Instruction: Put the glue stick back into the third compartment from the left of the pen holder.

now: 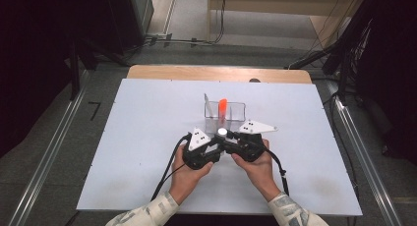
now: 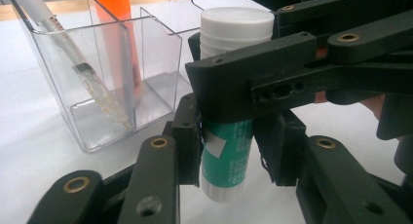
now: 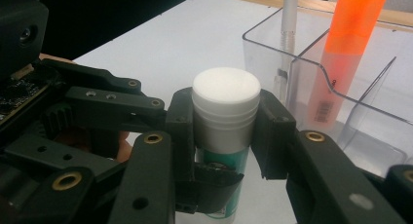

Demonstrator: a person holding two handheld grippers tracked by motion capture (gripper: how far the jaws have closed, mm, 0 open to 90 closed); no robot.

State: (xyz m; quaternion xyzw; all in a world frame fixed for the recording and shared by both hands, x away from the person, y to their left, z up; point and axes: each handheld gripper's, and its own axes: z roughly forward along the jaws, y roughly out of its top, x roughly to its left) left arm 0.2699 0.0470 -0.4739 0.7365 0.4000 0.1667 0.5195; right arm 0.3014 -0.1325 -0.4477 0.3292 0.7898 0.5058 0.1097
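The glue stick point(image 3: 225, 136) stands upright between my two grippers, just in front of the clear plastic organiser point(image 1: 231, 112) near the middle of the white worktop point(image 1: 147, 137). I judge it light and rigid: a hard plastic tube with a smooth green label on the body and a white ribbed cap point(image 2: 237, 29) on top. The label looks slick, so a grip there could slide or let the tube twist; the cap's ridges should give better purchase. The right gripper point(image 3: 225, 121) is clamped on the cap, one pad on each side just below the flat top. The left gripper point(image 2: 226, 151) sits lower, around the green body: its left pad touches the label, while the right pad stands a little off the tube, so I read it as parted and not pressing. From above, the white cap shows right between the two gripper heads, my hands close together on either side. If the cap is to come off, I would take the body firmly low down and the cap high, pulling straight along the tube. The organiser, holding an orange highlighter point(image 3: 348, 53) and a pen point(image 2: 73, 58), stands just behind, near enough to bump.
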